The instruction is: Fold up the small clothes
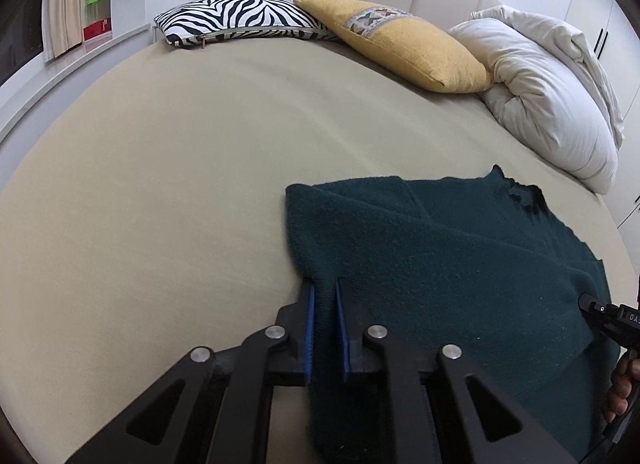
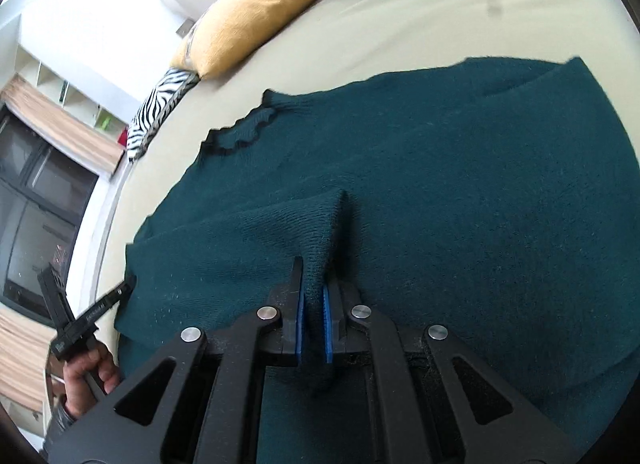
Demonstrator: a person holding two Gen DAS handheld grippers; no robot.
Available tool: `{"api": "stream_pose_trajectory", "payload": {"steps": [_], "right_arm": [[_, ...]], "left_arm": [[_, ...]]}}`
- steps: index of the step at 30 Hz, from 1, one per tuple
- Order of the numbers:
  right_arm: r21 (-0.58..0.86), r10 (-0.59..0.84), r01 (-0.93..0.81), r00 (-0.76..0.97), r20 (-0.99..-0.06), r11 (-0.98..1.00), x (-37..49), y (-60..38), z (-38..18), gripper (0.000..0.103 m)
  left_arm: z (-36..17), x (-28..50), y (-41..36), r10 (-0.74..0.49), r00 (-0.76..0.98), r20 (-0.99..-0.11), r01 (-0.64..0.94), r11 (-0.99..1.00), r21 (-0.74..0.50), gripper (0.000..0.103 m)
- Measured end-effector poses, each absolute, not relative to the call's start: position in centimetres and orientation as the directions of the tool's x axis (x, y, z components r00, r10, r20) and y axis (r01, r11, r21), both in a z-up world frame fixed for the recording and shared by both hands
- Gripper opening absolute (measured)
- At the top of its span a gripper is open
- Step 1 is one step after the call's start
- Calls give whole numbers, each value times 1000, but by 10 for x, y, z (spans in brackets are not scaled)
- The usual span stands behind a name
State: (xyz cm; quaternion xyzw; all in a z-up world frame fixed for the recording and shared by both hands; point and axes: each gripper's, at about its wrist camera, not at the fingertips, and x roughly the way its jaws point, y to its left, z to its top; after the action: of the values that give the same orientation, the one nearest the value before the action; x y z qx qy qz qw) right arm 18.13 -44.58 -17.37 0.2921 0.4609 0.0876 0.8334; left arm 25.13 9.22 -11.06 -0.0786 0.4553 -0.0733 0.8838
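We hold a dark green knitted sweater that lies spread out on a big bed with a beige sheet. Our left gripper has its two blue pads pinched on the sweater's left edge, with a thin fold of the knit squeezed between them. Our right gripper is also pinched tight on the sweater, and the knit rises in a small pointed ridge just in front of its pads. The sweater's neck, with a dark wavy trim, points to the far side of the bed. At the head of the bed we see a zebra-striped pillow, a yellow cushion touching it, and a bunched white duvet next to the cushion. In the right wrist view, a hand holds the handle of our left gripper.
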Motion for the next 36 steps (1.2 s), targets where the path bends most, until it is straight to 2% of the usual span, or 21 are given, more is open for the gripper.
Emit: {"api": "stream_pose_trajectory", "payload": {"steps": [4,7,10,12,13,17,20,22,23,25,28,31,33,35,36], "right_arm": [[566,378,130,623,-685,814,174,-457,-153,10],[543,362,137,609,-706,828,178,-455,-150,10],[508,344,148,575,-742,848,187,-452,-160,11],[467,320,133,566,-760,874,191,-448,-164,10],[449,308,126,564,-766,885,191,-448,-166,7],[379,237,133,582,-778,916,190,-446,-155,6],[389,236,135,602,-763,911,188,-446,-149,6],[376,237,141,566,-789,916,194,-446,-167,6],[403,260,133,577,-774,906,194,-450,-171,6],[453,294,142,585,-756,880,189,-461,-171,4],[411,206,225,601,-772,883,170,-474,-152,10],[436,193,204,680,-707,876,128,-487,-123,13],[443,185,192,714,-675,876,98,-491,-109,25],[461,186,186,739,-647,868,58,-495,-99,59],[476,195,175,751,-630,862,38,-495,-96,62]], "left_arm": [[-89,236,93,-190,611,-768,43,977,-207,20],[-76,220,85,-186,647,-739,65,980,-191,25],[-89,221,69,-146,612,-777,100,989,-107,26],[-109,229,69,-135,562,-816,99,990,-96,26],[-112,229,71,-133,576,-807,97,991,-94,26],[-112,229,77,-122,580,-805,88,992,-87,29],[-114,225,74,-107,595,-796,96,993,-62,29],[-117,222,69,-78,609,-789,105,994,-17,30],[-118,222,67,-67,614,-787,112,994,3,30],[-116,223,68,-71,612,-788,113,994,-2,32],[-104,211,79,-94,598,-796,100,994,-43,36],[-86,178,92,-149,605,-782,122,988,-94,48],[-77,151,99,-176,606,-776,130,984,-122,65],[-72,118,109,-229,585,-778,148,973,-175,66],[-71,103,113,-259,568,-781,156,966,-207,67]]}}
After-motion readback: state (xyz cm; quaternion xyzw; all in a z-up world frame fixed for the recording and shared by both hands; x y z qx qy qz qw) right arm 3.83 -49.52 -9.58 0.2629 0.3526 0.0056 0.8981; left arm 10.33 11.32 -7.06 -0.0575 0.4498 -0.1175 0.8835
